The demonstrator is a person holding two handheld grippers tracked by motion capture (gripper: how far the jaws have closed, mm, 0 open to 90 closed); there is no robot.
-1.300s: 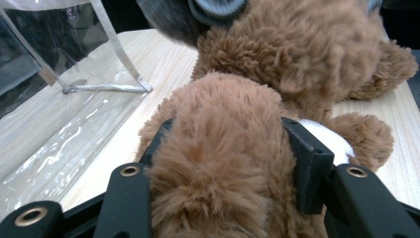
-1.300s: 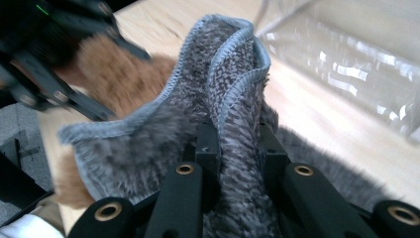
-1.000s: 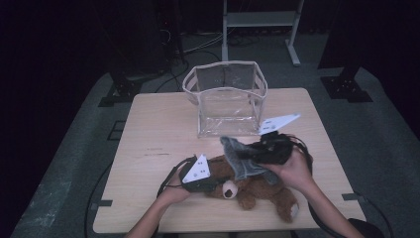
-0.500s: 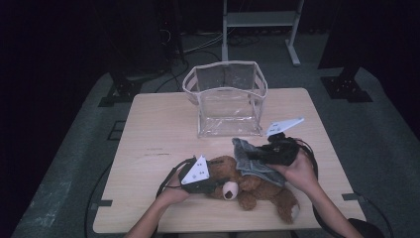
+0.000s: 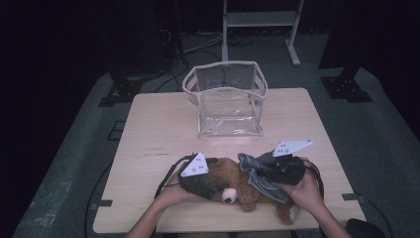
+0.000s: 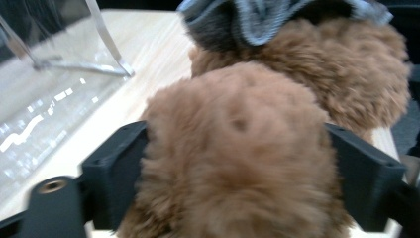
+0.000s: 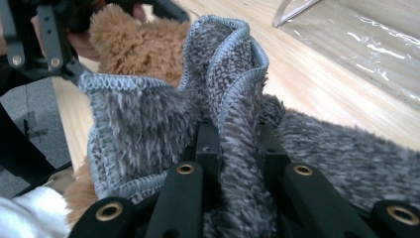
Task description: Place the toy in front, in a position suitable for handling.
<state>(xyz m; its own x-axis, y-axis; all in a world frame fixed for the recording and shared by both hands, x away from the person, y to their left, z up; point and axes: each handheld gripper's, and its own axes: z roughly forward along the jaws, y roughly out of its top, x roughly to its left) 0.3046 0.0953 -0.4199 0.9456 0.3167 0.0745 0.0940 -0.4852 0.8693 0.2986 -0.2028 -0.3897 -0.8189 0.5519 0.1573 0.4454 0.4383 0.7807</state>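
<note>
A brown teddy bear (image 5: 242, 187) lies on the wooden table (image 5: 158, 129) near its front edge. My left gripper (image 5: 212, 186) is at the bear's head (image 6: 237, 148). Its jaws have just been opening and now stand wide on either side of the head, which fills the gap between them. My right gripper (image 5: 265, 169) is shut on a fold of a grey fleecy cloth (image 7: 143, 124). That grey cloth (image 5: 260, 178) drapes over the bear's body.
A clear plastic bag (image 5: 225, 99) with a white rim stands open at the middle of the table, just beyond the bear. Its wall (image 6: 44, 99) is close to the left gripper. Dark floor and stand legs surround the table.
My right gripper has come down and nearer with the grey cloth, which now lies lower over the bear. The left hand has stayed at the bear's head.
</note>
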